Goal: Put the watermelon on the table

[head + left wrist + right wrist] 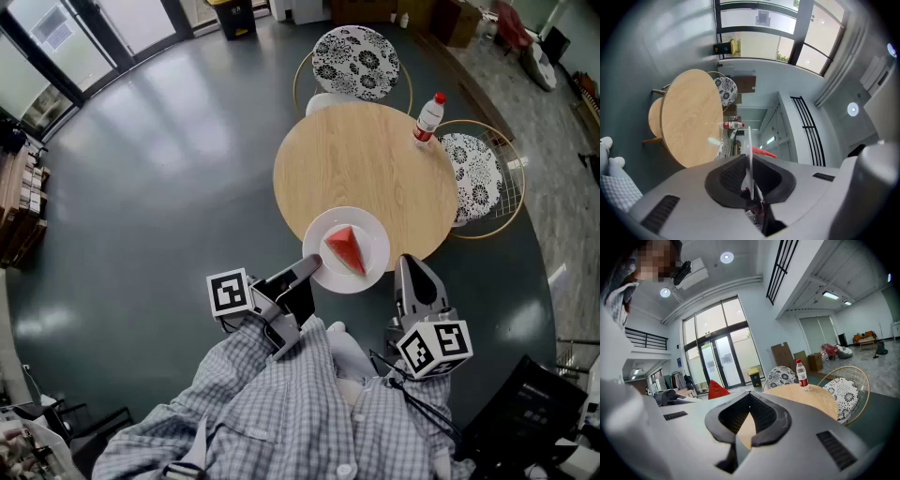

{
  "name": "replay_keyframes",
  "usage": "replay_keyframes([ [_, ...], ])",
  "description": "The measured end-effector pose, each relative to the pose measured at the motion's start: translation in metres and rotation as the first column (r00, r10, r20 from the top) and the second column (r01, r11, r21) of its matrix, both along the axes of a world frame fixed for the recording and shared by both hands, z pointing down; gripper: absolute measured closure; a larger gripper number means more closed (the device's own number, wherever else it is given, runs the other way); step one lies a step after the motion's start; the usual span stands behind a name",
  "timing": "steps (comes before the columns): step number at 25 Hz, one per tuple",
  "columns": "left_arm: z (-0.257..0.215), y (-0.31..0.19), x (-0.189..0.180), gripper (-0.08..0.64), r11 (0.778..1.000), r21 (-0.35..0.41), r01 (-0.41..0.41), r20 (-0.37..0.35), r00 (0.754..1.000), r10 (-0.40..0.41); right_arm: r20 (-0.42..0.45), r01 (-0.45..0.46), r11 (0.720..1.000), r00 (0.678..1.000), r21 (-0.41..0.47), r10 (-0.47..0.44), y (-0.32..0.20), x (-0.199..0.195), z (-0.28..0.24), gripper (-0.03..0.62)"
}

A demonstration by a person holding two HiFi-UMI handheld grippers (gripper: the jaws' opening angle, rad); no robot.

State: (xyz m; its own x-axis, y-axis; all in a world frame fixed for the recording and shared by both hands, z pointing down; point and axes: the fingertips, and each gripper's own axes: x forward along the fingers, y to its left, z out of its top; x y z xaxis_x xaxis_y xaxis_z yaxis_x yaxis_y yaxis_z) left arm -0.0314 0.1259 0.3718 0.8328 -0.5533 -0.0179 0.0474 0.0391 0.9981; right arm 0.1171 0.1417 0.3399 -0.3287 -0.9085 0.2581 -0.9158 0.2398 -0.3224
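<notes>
At the near edge of the round desk point(366, 169): one white plate point(376, 238) bearing one wedge of watermelon point(345, 249), partly overhanging the rim; whether it rests on the wood or hangs just above cannot be told; left tool point(314, 265) narrow, clamped on the plate's near edge, pointing level; right tool point(410, 267) beside the plate, tips together, nothing between them; one bottle point(428, 119) at the far side, well apart. Step in hand, by judgement: delivery of the plate onto the desk, near its end. Next move calls for: sliding the plate further inward, keeping it level so the wedge stays put, then easing the left tool apart.
</notes>
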Motion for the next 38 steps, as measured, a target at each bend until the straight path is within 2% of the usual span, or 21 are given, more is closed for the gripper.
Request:
replay_keyframes([
  [9,0.001,0.0,-0.002,0.528,1.0,0.001,0.005,0.007,1.0,-0.005,-0.006,-0.004,0.998,1.0,-0.06,0.003,0.002,-0.003,0.011,0.584],
  [14,0.0,0.001,-0.003,0.528,1.0,0.007,0.009,0.012,1.0,-0.009,0.13,0.009,0.994,0.991,-0.112,0.005,0.003,-0.007,0.016,0.583],
  [21,0.003,0.006,-0.005,0.528,1.0,0.008,0.02,0.031,0.999,-0.02,0.32,0.026,0.991,0.947,-0.134,0.018,0.003,-0.011,0.015,0.581],
  [24,0.005,0.007,-0.005,0.528,1.0,0.006,0.03,0.03,0.999,-0.03,0.337,0.041,0.987,0.941,-0.155,0.014,0.004,-0.014,0.017,0.578],
  [26,0.005,0.009,-0.001,0.528,0.999,0.007,0.034,0.028,0.999,-0.034,0.355,0.059,0.982,0.935,-0.177,0.008,0.006,-0.013,0.022,0.522],
  [27,0.004,0.011,0.003,0.528,0.999,0.008,0.036,0.027,0.999,-0.036,0.363,0.07,0.98,0.932,-0.188,0.003,0.008,-0.012,0.024,0.515],
  [30,0.002,0.018,0.01,0.526,0.999,0.017,0.041,0.036,0.998,-0.042,0.366,0.098,0.974,0.93,-0.204,-0.017,0.013,-0.008,0.028,0.515],
  [35,0.004,0.024,0.013,0.526,0.998,0.025,0.063,0.044,0.997,-0.064,0.302,0.111,0.974,0.952,-0.198,-0.047,0.015,-0.006,0.032,0.515],
  [38,0.008,0.029,0.013,0.526,0.997,0.019,0.081,0.028,0.996,-0.082,0.324,0.121,0.976,0.944,-0.179,-0.057,0.018,-0.006,0.031,0.515],
])
